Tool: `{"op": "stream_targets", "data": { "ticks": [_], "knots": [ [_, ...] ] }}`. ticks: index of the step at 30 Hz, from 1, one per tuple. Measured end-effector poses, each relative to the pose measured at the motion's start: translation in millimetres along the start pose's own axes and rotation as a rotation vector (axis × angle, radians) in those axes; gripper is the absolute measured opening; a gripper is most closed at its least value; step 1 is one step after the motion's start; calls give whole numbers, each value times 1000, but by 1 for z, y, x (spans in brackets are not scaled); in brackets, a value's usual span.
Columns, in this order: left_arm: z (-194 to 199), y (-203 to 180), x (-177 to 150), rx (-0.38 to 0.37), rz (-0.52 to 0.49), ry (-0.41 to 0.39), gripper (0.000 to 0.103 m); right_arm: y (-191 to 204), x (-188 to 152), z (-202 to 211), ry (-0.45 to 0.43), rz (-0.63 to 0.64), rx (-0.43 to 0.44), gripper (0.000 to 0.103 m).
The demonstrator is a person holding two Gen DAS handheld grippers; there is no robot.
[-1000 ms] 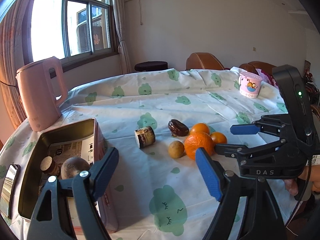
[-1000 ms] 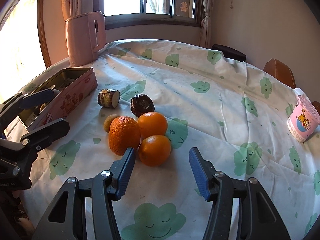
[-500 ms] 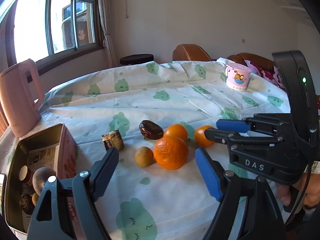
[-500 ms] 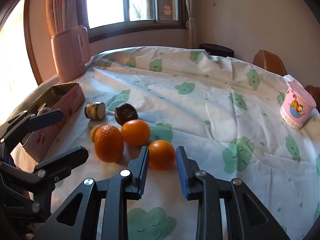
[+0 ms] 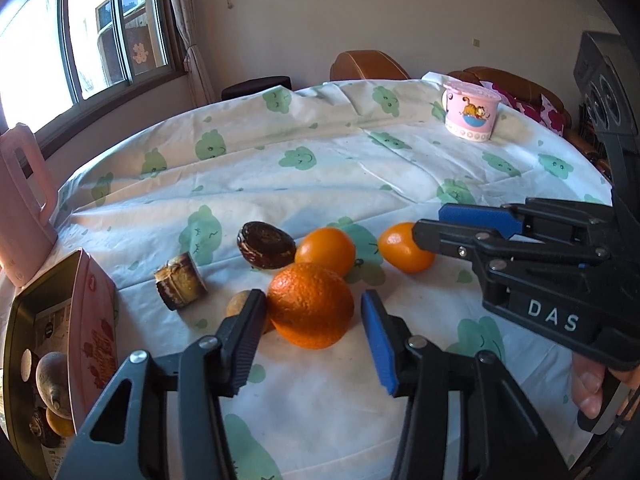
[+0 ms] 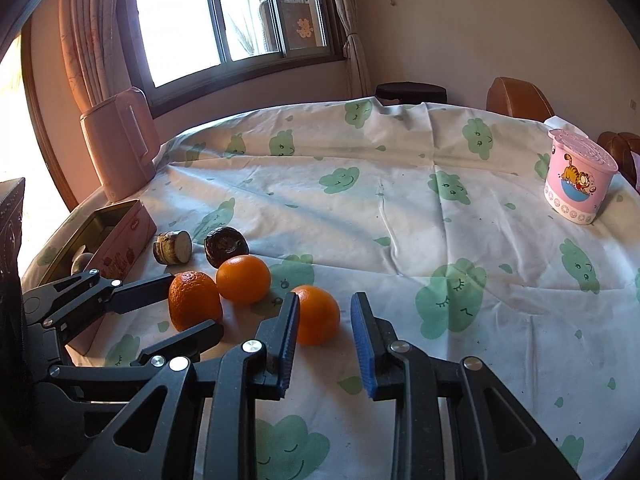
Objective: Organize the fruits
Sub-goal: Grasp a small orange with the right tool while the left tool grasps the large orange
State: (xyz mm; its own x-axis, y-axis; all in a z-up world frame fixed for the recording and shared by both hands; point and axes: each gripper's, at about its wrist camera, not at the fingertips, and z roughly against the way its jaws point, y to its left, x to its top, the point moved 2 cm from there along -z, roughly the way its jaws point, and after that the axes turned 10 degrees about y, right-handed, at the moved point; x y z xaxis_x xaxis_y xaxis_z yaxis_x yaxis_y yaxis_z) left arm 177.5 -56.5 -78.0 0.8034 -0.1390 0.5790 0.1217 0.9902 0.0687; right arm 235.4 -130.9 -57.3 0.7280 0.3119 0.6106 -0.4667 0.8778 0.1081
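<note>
My right gripper (image 6: 324,340) is clamped on 1 small orange (image 6: 317,314), my left gripper (image 5: 312,340) has just been closing around the big orange (image 5: 310,306), while a few fruits already sit in the tin (image 5: 24,344) and 4 more wait on the tablecloth (image 5: 360,176).

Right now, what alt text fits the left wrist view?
The fingers of the left gripper, just closing, straddle a large orange on a cloud-print tablecloth, one pad not yet touching. To the right, the fingertips of the right gripper meet a smaller orange; a third orange lies behind.
</note>
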Motion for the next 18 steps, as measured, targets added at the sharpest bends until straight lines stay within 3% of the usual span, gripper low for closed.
{"op": "stream_targets", "data": {
  "ticks": [8, 13, 18],
  "knots": [
    [1, 0, 0, 4, 0, -8, 47, 5, 1, -9, 48, 29, 28, 29],
    [3, 1, 0, 4, 6, -16, 46, 2, 1, -15, 84, 15, 36, 48],
    [5, 1, -1, -3, 5, -29, 44, 3, 1, -18, 100, 19, 60, 46]
  ]
}}
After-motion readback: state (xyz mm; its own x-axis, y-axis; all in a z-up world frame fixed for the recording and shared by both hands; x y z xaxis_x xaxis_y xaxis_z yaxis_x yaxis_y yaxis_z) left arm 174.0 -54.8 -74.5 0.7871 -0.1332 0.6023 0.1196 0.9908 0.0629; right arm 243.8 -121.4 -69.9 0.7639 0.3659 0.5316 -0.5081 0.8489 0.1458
